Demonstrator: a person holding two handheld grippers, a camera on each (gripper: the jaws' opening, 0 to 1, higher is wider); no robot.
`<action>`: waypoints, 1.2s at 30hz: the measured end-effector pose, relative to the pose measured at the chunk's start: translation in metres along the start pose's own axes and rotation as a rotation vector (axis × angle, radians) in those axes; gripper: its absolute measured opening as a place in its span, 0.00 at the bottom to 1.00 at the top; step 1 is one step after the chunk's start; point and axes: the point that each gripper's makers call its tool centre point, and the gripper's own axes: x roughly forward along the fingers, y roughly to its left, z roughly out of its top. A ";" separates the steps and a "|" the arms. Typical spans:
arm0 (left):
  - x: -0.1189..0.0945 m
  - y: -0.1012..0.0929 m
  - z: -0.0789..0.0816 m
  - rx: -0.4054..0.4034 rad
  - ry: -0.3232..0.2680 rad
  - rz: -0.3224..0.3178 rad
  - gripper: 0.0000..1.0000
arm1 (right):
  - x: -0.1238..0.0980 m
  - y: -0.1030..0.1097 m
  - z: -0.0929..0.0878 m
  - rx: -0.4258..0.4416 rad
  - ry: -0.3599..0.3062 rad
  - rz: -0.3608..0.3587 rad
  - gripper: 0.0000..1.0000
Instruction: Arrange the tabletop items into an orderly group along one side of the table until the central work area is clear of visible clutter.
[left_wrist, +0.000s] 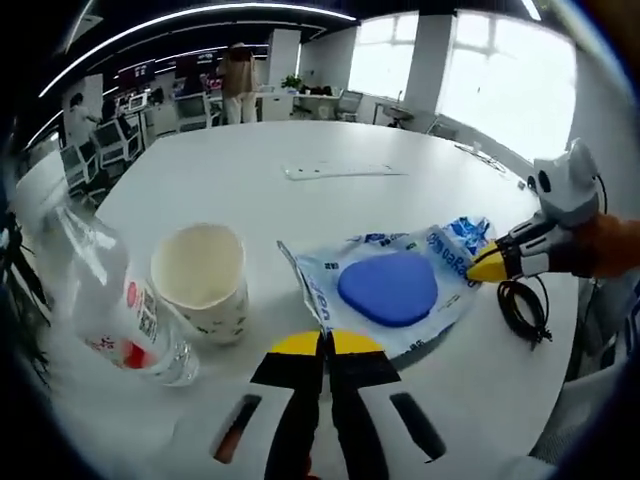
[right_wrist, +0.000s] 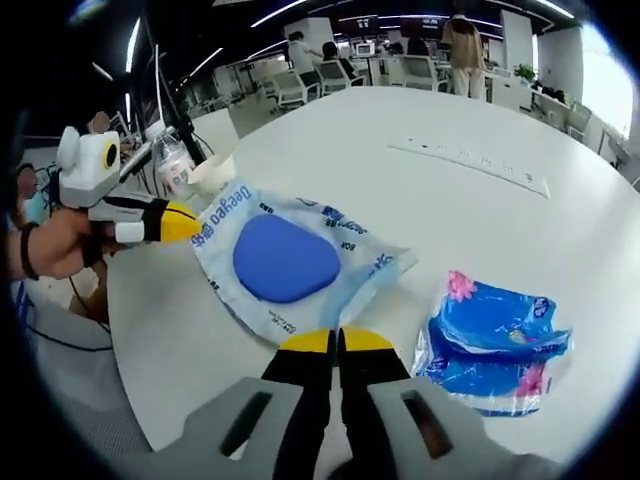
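Both my grippers, left (left_wrist: 326, 345) and right (right_wrist: 337, 342), are pinching opposite edges of the blue-printed plastic pack (right_wrist: 285, 260) on the white table (right_wrist: 480, 210).

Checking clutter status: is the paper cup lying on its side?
No, the paper cup stands upright with its open mouth up, beside the plastic bottle.

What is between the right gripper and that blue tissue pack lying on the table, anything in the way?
Nothing visible. In the right gripper view the right gripper has its jaws together at the edge of the clear bag with the blue pad, and the blue tissue pack lies just beside it on bare white table, with nothing between them.
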 end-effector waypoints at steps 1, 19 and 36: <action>0.001 0.002 -0.001 -0.013 0.001 0.003 0.00 | 0.001 0.000 0.001 -0.001 0.001 0.000 0.00; 0.016 0.015 -0.016 -0.086 0.042 0.017 0.00 | 0.017 0.000 0.000 0.008 0.023 0.011 0.00; 0.023 0.017 -0.021 -0.091 0.063 0.012 0.00 | 0.017 -0.006 -0.002 0.035 0.009 -0.001 0.00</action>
